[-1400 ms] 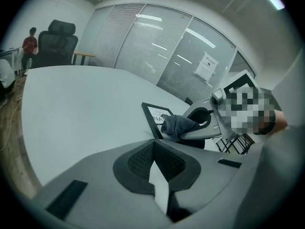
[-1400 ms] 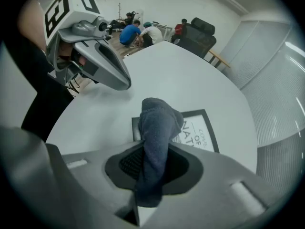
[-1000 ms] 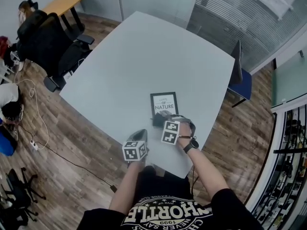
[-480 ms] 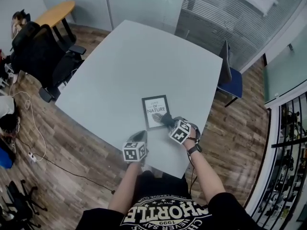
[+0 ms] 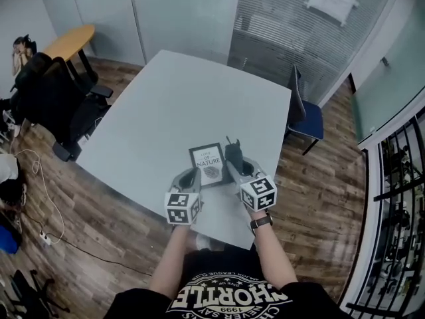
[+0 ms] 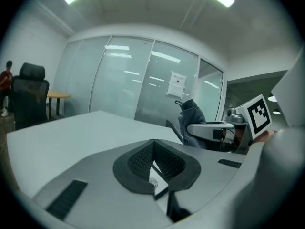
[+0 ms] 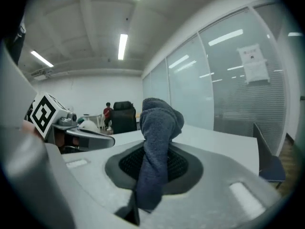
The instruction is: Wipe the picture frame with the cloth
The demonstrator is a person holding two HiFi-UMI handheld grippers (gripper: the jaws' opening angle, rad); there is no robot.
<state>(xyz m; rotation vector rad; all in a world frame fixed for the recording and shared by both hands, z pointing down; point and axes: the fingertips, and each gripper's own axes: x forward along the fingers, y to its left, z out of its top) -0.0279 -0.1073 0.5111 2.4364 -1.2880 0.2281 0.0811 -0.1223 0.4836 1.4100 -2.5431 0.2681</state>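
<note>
The black picture frame (image 5: 206,163), with a white print, lies near the front edge of the grey table (image 5: 166,105). My left gripper (image 5: 194,174) is at the frame's lower left corner. In the left gripper view its jaws (image 6: 153,146) are closed, with a sliver of the frame (image 6: 156,179) between the pads. My right gripper (image 5: 234,162) is shut on a dark grey cloth (image 5: 232,151) and holds it just right of the frame. The cloth (image 7: 159,123) stands up out of the jaws in the right gripper view.
Black office chairs (image 5: 50,88) stand left of the table, and a blue chair (image 5: 304,117) stands at its right. A wooden table (image 5: 70,40) and a seated person are at the far left. Glass walls run behind. Cables lie on the wood floor (image 5: 40,178).
My left gripper moved forward from the table's front edge to the frame's corner and closed there. My right gripper lifted the cloth off the frame to its right side.
</note>
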